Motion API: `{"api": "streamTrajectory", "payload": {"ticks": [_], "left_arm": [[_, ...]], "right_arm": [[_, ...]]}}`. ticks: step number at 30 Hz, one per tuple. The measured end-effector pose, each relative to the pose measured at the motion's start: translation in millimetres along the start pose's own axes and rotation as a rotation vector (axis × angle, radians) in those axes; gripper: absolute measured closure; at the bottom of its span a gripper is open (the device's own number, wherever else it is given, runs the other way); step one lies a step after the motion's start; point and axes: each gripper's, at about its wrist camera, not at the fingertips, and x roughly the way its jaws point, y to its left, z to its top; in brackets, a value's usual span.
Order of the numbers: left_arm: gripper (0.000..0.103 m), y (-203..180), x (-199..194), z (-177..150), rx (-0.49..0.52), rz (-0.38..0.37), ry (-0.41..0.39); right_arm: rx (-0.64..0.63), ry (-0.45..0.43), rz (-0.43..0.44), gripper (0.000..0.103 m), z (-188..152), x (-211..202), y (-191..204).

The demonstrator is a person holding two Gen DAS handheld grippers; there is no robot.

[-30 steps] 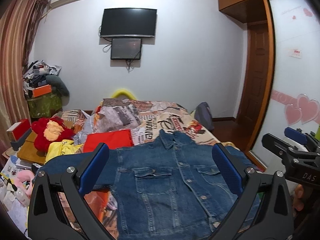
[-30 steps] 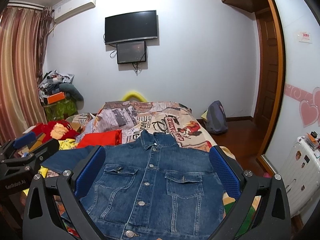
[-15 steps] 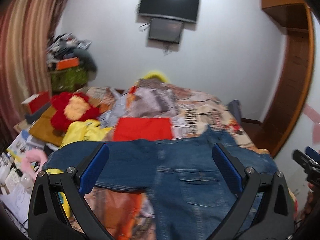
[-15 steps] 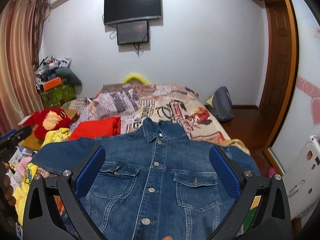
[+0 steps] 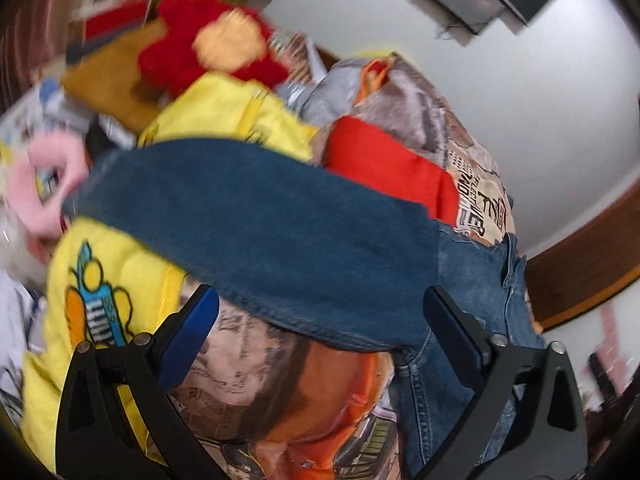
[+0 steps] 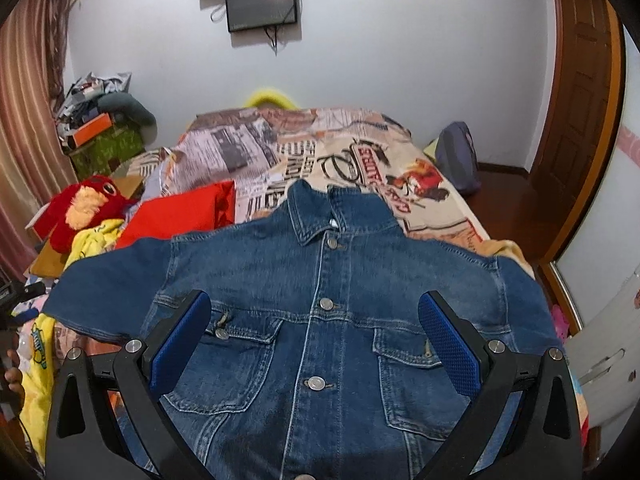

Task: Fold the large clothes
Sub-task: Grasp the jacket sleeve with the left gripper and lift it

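On the bed (image 6: pixel 436 216): jacket (image 6: pixel 320 320), flat, buttoned; left gripper (image 5: pixel 320 320) over its sleeve (image 5: pixel 240 224), right gripper (image 6: pixel 314 332) over its chest, both wide, empty.

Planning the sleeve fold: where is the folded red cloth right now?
In the right wrist view, the folded red cloth lies on the bed's left, behind the blue denim jacket's sleeve.

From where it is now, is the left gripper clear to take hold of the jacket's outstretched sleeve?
Probably yes: the left gripper is open, the denim jacket's sleeve lies directly ahead atop the bedding, nothing over it.
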Motion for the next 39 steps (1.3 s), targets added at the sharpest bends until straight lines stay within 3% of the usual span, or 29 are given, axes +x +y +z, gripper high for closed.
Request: {"api": "streamTrajectory", "payload": {"ticks": [7, 13, 16, 19, 21, 24, 26, 28, 32, 39], "left_arm": [[0.020, 61.6, 18.5, 5.6, -0.204, -0.118, 0.055], [0.028, 84.1, 33.2, 20.3, -0.265, -0.163, 0.050], [0.032, 90.9, 40.1, 29.4, -0.265, -0.150, 0.036], [0.041, 89.3, 44.3, 38.5, -0.234, -0.084, 0.007], [0.048, 82.8, 46.7, 43.4, -0.201, -0.010, -0.013], [0.067, 64.6, 50.2, 49.4, -0.108, 0.158, -0.032], [0.078, 50.8, 49.8, 51.1, -0.050, 0.237, -0.031], [0.083, 34.3, 42.5, 52.1, -0.001, 0.274, -0.057], [0.090, -5.1, 17.3, 59.5, 0.079, 0.256, -0.135], [0.093, -114.4, -24.2, 63.6, 0.217, 0.082, -0.256]], "right_arm": [[-0.034, 0.047, -0.041, 0.000, 2.4, 18.7, 13.6], [-0.087, 0.062, -0.080, 0.000, 2.6, 25.9, 26.0], [-0.102, 0.065, -0.094, 0.000, 2.4, 27.2, 29.4], [-0.106, 0.067, -0.095, 0.000, 2.4, 27.1, 31.0], [-0.103, 0.069, -0.094, 0.000, 3.3, 26.6, 29.8], [-0.095, 0.067, -0.087, 0.000, 3.7, 23.9, 28.9], [-0.090, 0.063, -0.080, 0.000, 3.9, 20.8, 26.4], [-0.088, 0.057, -0.079, 0.000, 4.1, 17.2, 23.3], [-0.081, 0.050, -0.062, 0.000, 6.0, 12.3, 15.0], [-0.062, -0.004, -0.055, 0.000, 8.9, 5.0, -2.7]]}}
